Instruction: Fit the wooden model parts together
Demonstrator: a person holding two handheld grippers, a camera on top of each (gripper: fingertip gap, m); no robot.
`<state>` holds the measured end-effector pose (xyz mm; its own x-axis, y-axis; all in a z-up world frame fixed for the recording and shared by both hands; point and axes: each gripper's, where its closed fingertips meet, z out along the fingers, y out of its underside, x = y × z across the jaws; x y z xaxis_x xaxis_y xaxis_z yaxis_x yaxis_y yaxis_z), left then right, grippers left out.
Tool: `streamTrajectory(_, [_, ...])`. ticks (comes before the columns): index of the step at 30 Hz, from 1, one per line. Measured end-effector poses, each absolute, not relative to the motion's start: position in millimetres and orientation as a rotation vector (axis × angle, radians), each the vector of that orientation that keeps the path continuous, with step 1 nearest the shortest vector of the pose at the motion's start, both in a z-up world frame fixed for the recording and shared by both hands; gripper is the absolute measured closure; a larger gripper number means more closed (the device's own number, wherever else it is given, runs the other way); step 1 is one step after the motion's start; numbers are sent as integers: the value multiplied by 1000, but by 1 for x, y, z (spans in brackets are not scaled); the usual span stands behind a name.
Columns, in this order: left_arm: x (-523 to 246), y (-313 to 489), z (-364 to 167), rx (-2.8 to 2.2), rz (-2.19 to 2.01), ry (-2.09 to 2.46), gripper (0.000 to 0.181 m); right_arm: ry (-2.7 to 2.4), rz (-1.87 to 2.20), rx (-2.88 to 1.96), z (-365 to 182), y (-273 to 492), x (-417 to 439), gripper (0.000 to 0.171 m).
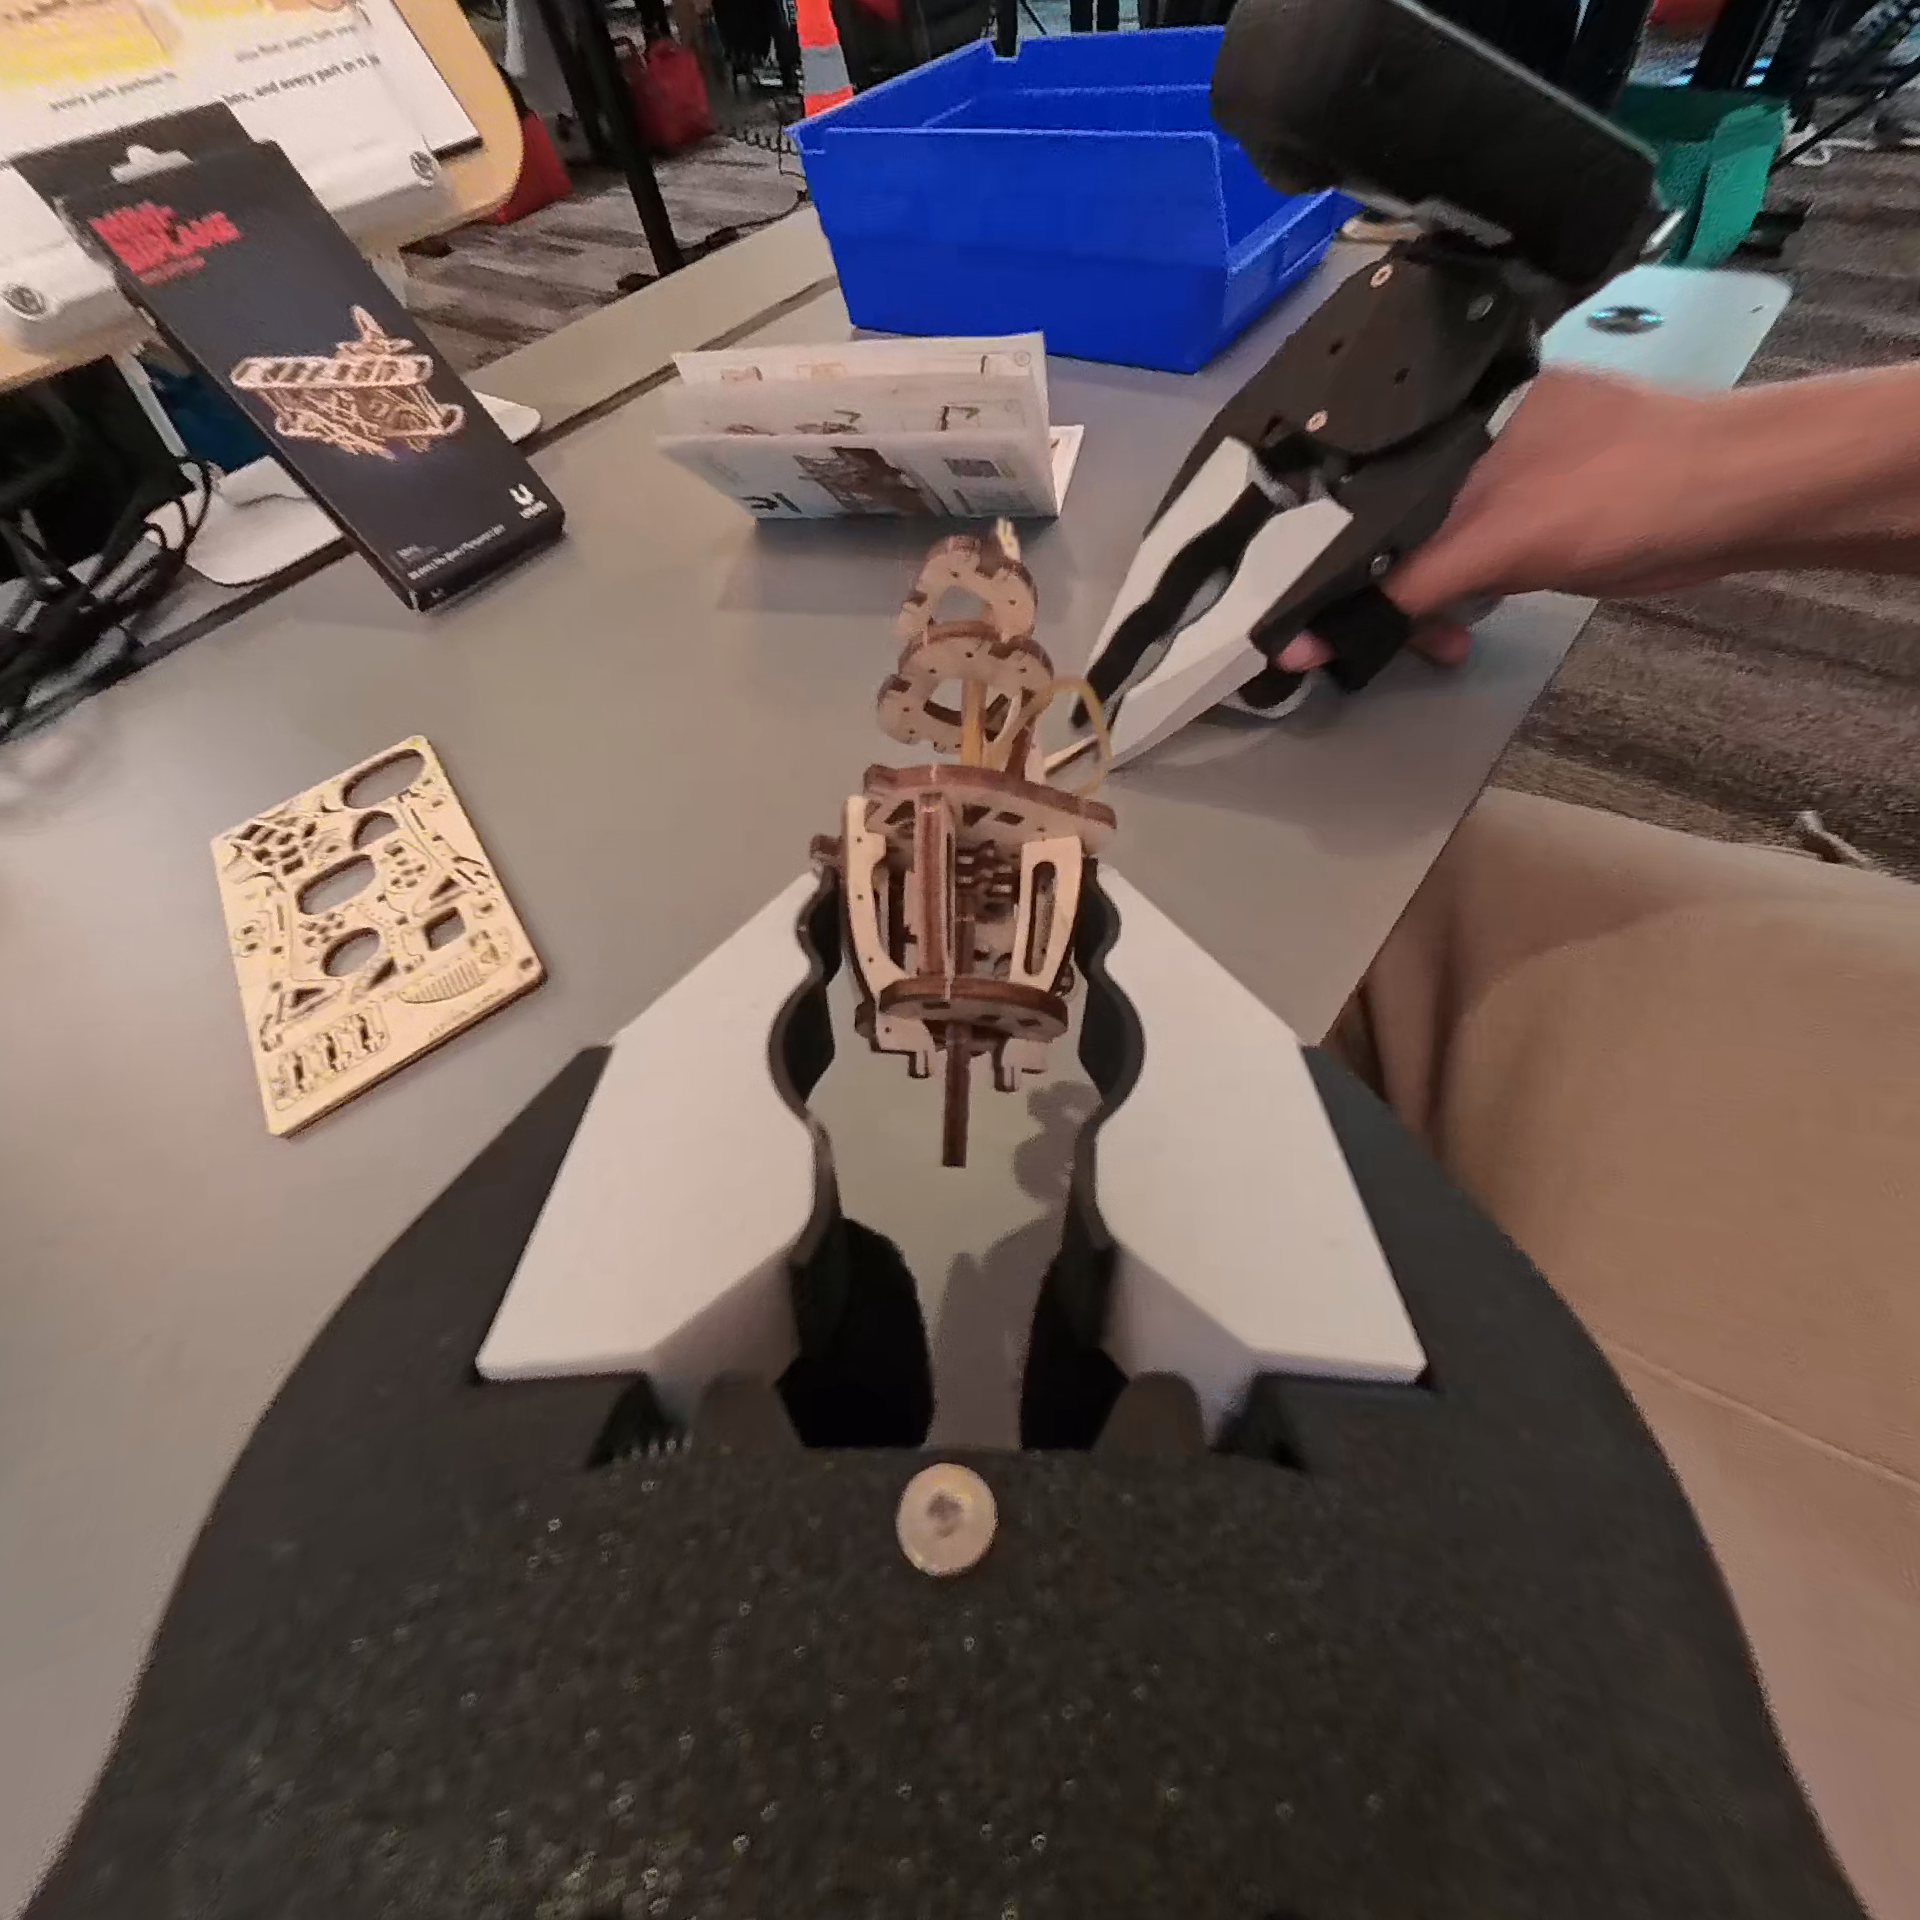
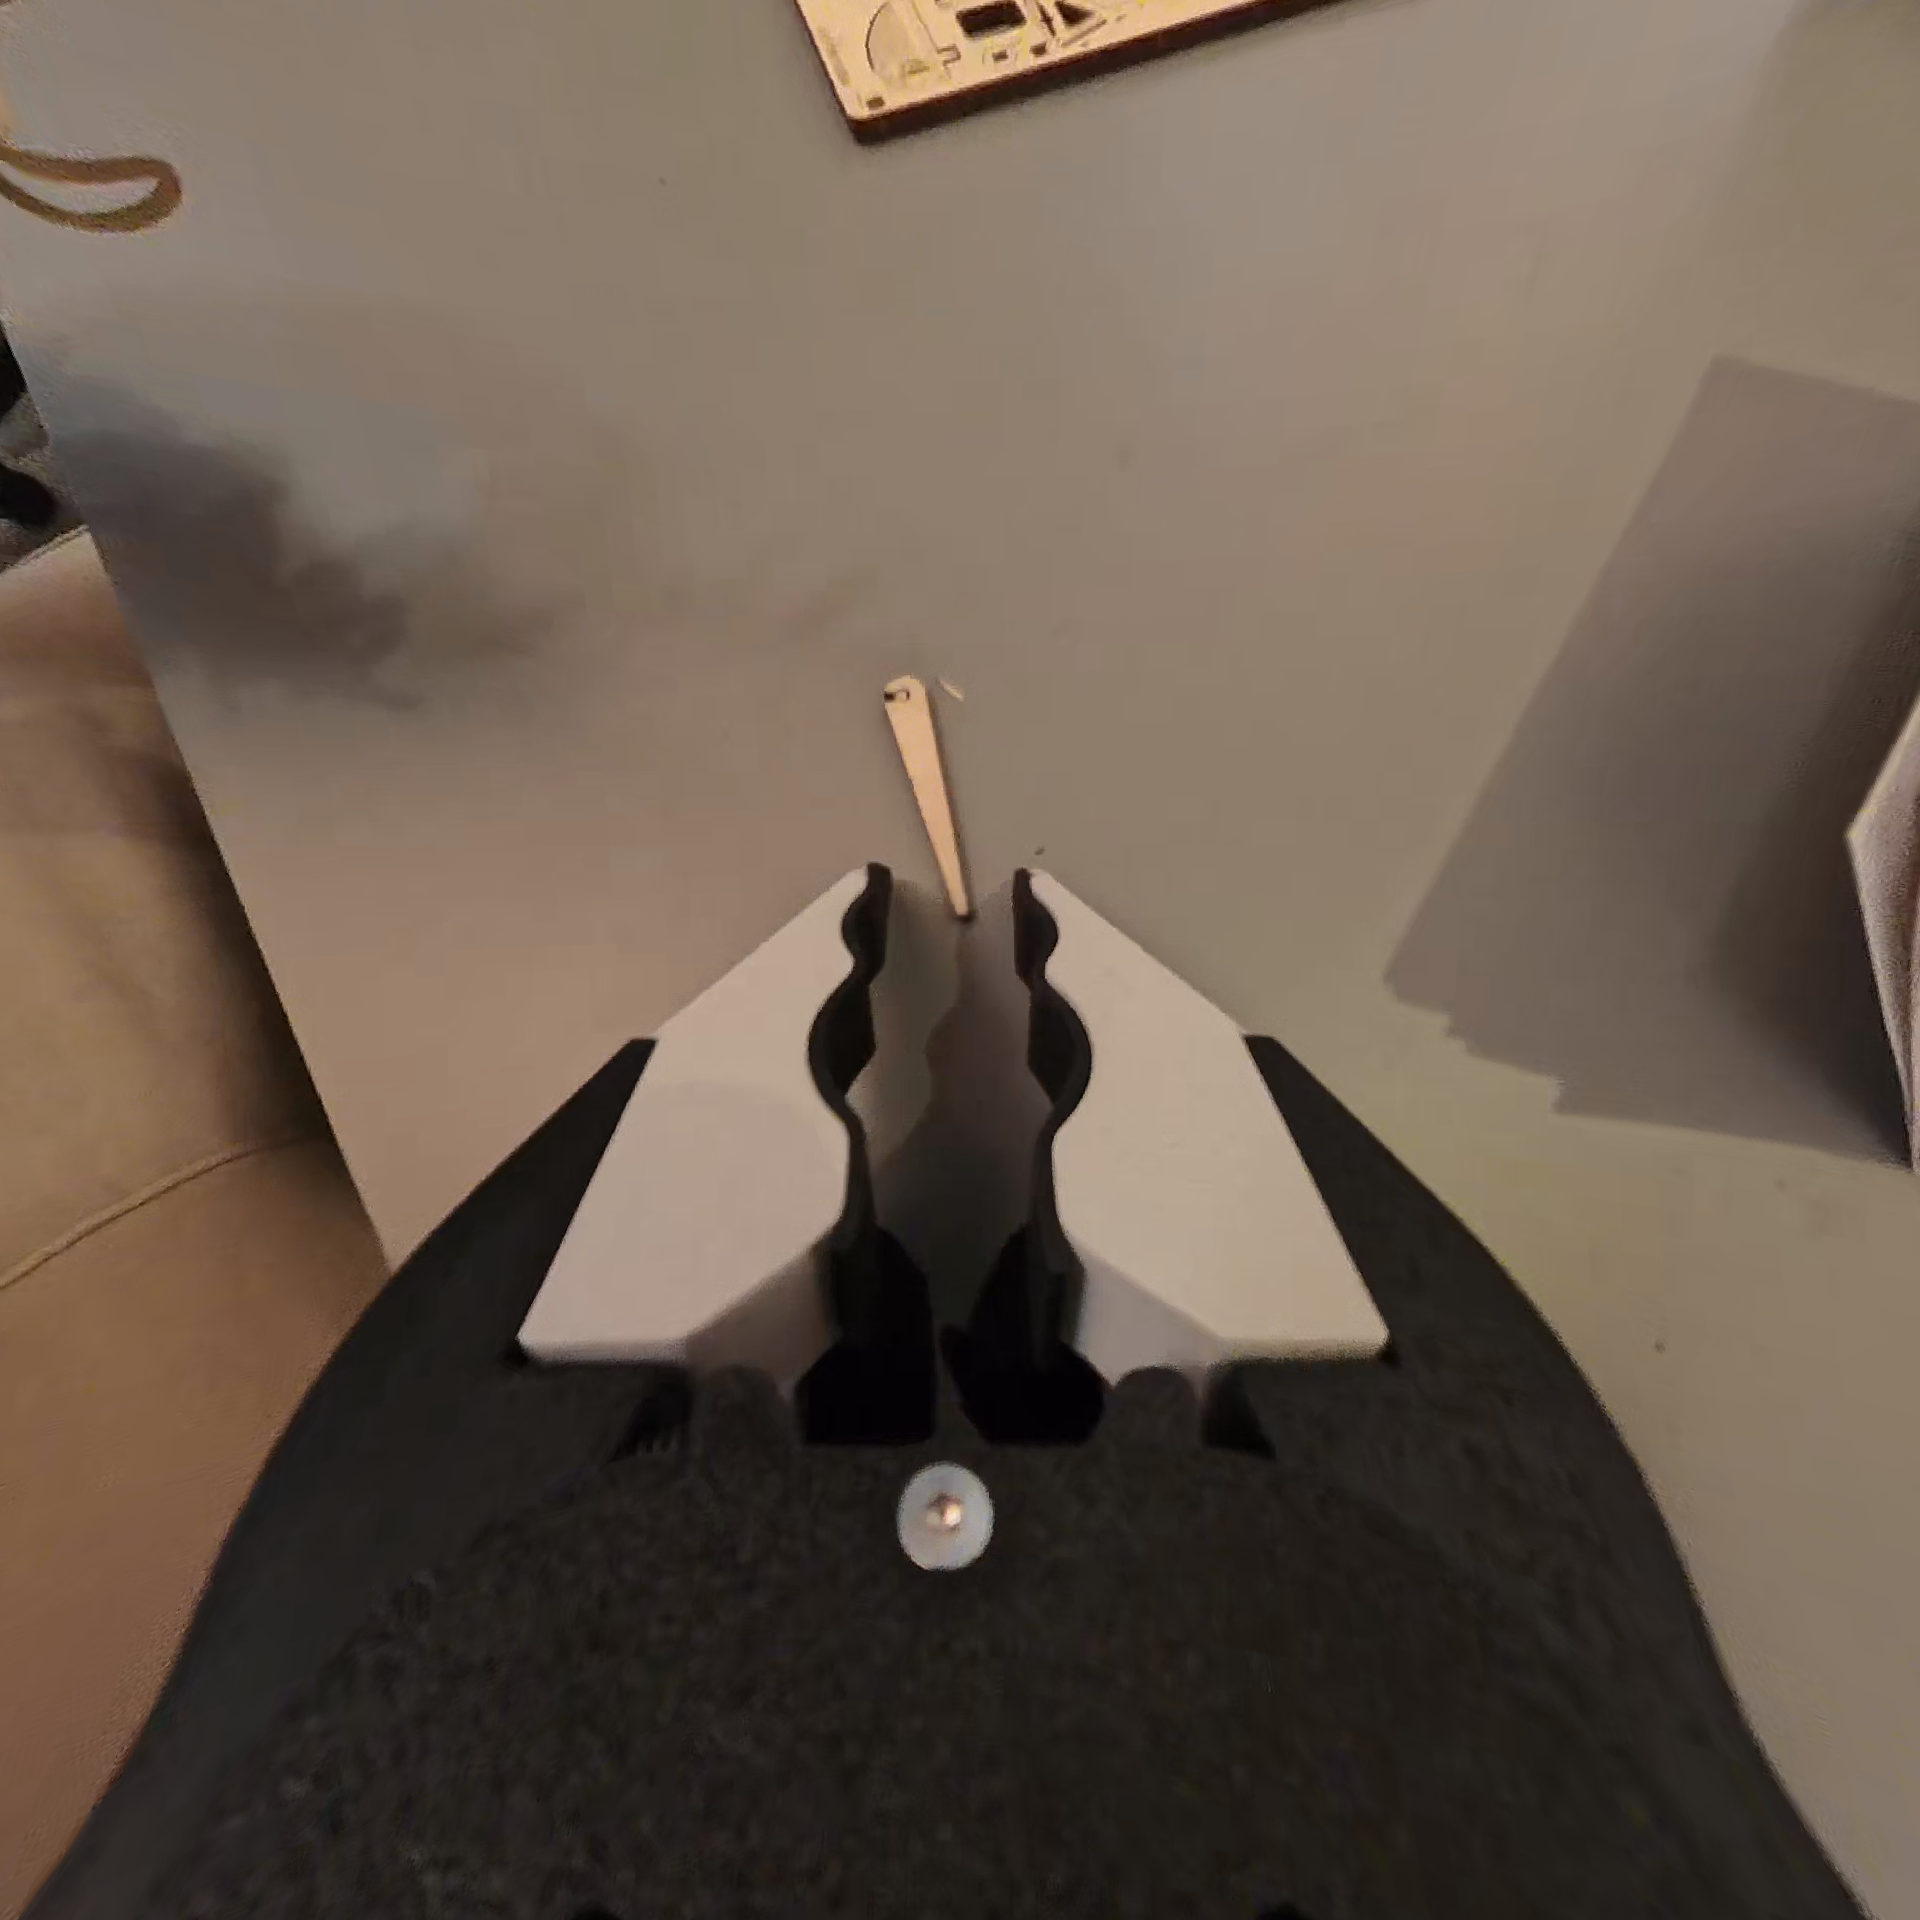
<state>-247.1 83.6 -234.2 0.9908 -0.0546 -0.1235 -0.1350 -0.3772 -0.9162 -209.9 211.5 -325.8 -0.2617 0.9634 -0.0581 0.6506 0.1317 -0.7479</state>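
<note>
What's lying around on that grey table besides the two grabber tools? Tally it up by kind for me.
Wooden model, part-built, held in the left gripper: 1
Wooden parts sheet: 1
Loose wooden sliver in front of the right gripper: 1
Black model box: 1
Instruction booklet: 1
Blue bin: 1
Total: 6

Your left gripper holds the wooden model above the table. To its left the parts sheet lies flat. Behind that the box leans, with the booklet to its right and the bin farther back. Your right gripper is at the table, with the thin wooden sliver lying just before its tips.
</note>
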Motion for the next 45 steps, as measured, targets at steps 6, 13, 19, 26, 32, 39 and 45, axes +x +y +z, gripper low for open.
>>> streamTrajectory(6, [-245, 84, -232, -1940, 34, 116, 139, -1959, 886, -1522, -327, 209, -218, 168])
streamTrajectory(13, [-246, 84, -234, -1947, 52, 129, 139, -2028, 1059, -1625, -307, 187, -202, 169])
streamTrajectory(19, [-247, 83, -236, -1953, 54, 127, 139, -2117, 1500, -1556, -264, 136, -180, 168])
streamTrajectory(26, [-236, 85, -232, -1933, -3, 140, 139, -1975, 1671, -1576, -233, 110, -184, 168])
streamTrajectory(32, [-239, 84, -232, -1940, 40, 150, 139, -1983, 1744, -1540, -219, 99, -179, 168])
streamTrajectory(39, [-237, 85, -234, -1944, 36, 159, 139, -1920, 1932, -1555, -203, 93, -177, 168])
streamTrajectory(45, [-234, 86, -236, -1946, 37, 170, 139, -1789, 2141, -1679, -199, 89, -182, 169])
